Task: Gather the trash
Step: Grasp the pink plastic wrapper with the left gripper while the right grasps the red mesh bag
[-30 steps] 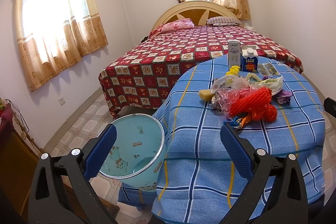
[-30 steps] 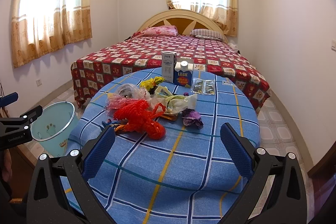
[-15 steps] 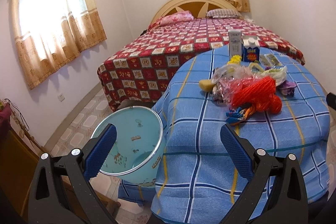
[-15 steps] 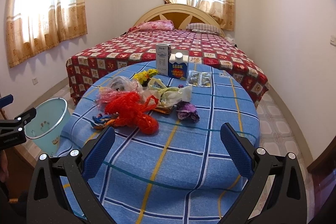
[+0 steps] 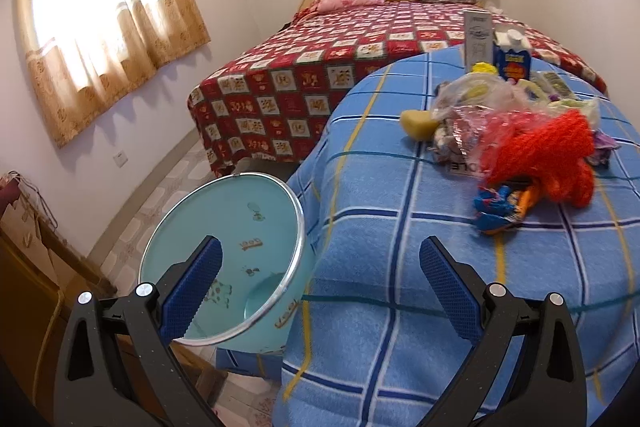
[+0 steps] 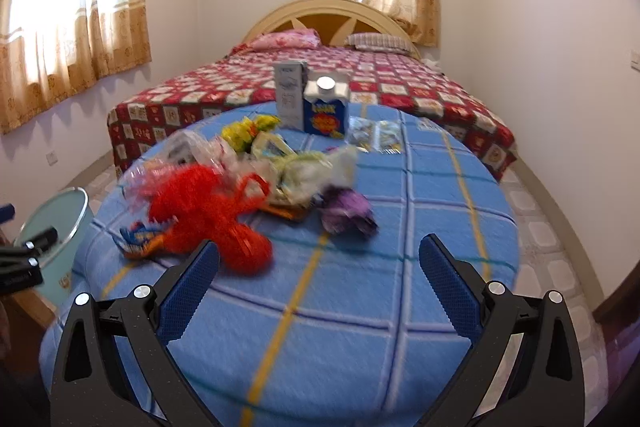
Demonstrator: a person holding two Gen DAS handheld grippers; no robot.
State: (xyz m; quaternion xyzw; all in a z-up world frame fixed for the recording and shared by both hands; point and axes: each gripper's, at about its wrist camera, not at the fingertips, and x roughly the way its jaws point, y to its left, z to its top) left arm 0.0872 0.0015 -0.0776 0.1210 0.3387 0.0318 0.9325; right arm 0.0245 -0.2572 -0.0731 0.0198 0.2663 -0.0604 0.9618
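Both wrist views bedward, close over the shared table [image 5: 400, 267].

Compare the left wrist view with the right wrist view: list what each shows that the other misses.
Only the left wrist view shows the inside of the light blue bin, with nothing visible in it, and a yellow lump left of the trash pile.

Only the right wrist view shows the far right tablecloth edge and the floor tiles beyond.

Both show the red mesh bag, two cartons, the bed, and open, empty claws.
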